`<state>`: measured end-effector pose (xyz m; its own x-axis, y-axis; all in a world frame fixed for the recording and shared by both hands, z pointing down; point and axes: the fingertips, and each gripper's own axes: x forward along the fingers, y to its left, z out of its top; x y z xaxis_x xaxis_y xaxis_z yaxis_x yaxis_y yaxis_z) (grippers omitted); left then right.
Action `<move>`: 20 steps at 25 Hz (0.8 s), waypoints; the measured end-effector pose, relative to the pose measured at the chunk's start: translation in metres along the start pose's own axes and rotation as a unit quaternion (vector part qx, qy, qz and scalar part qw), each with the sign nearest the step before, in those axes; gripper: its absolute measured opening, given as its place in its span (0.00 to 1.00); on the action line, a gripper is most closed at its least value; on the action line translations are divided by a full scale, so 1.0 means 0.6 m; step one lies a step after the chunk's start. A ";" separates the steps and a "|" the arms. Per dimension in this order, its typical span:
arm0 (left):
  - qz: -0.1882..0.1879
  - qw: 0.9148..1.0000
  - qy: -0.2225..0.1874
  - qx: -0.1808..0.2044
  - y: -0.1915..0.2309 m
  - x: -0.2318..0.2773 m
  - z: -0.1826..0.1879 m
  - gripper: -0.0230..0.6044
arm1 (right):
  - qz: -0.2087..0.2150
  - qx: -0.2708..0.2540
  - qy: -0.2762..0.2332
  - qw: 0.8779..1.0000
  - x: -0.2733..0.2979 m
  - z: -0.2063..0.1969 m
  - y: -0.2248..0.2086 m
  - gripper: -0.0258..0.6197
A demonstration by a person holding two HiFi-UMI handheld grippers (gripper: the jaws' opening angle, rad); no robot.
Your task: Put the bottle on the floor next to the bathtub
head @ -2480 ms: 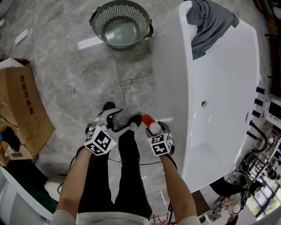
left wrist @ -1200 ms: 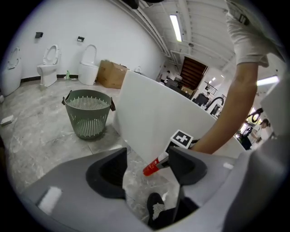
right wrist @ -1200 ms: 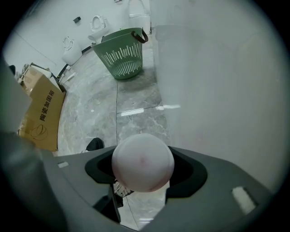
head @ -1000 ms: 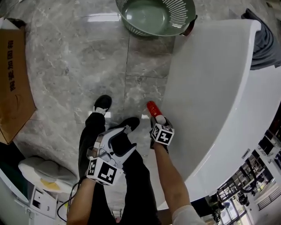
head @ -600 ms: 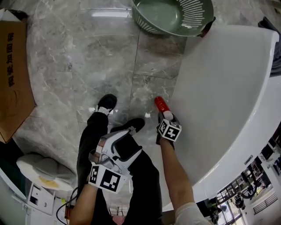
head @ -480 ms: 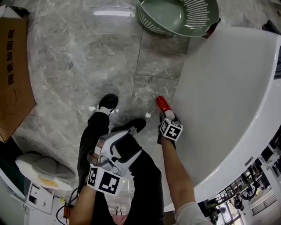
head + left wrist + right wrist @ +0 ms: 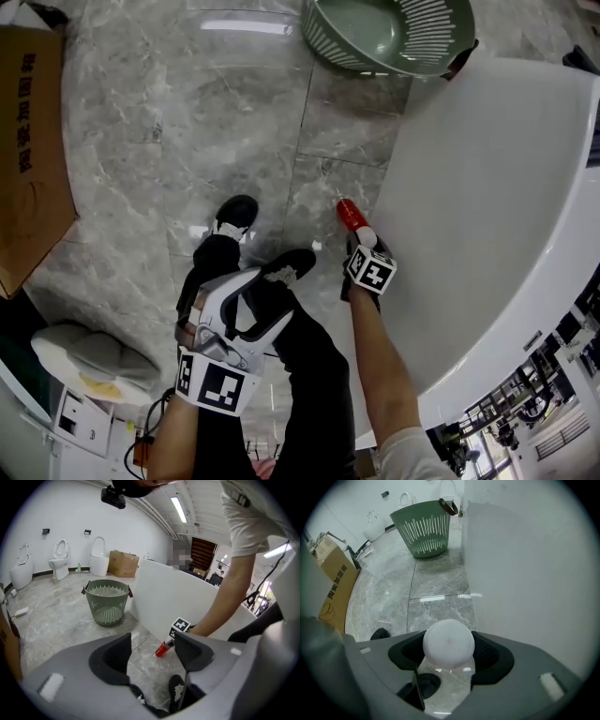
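Head view: the red bottle [image 7: 351,216] projects tilted from the right gripper [image 7: 361,242], low over the floor [image 7: 187,141] just beside the bathtub [image 7: 487,187]; floor contact unclear.
Left gripper view: left gripper [image 7: 152,651] jaws apart, nothing between.
Right gripper view: jaws clamp the bottle's white cap, which hides the body.

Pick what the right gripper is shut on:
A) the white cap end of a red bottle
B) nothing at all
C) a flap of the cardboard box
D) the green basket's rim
A: the right gripper has its jaws pressed on the white cap of the red bottle, which points down at the floor beside the bathtub.
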<state>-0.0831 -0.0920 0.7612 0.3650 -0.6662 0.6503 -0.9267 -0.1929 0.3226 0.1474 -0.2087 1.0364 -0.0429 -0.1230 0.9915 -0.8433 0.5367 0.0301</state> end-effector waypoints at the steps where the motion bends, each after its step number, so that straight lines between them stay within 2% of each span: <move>1: 0.000 1.000 -0.001 0.002 -0.001 -0.002 0.001 0.58 | 0.001 -0.002 -0.002 1.000 -0.005 0.000 0.001 0.47; 5: -0.008 1.000 -0.010 0.016 -0.012 -0.018 0.015 0.58 | 0.003 0.001 -0.014 1.000 -0.038 0.003 0.004 0.46; 9: -0.021 0.999 -0.013 0.046 -0.022 -0.039 0.034 0.58 | 0.005 0.008 -0.031 0.999 -0.085 0.014 0.004 0.39; 14: -0.033 0.998 -0.010 0.061 -0.024 -0.059 0.063 0.58 | 0.011 0.019 -0.039 0.999 -0.152 0.018 0.001 0.39; 20: -0.075 0.993 0.001 0.087 -0.038 -0.075 0.104 0.58 | 0.025 0.052 -0.051 0.997 -0.248 0.008 0.018 0.39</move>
<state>-0.0839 -0.1024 0.6815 0.5006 -0.6190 0.6052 -0.8630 -0.4114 0.2931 0.1425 -0.1885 0.8889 -0.1355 -0.1861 0.9731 -0.8898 0.4549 -0.0369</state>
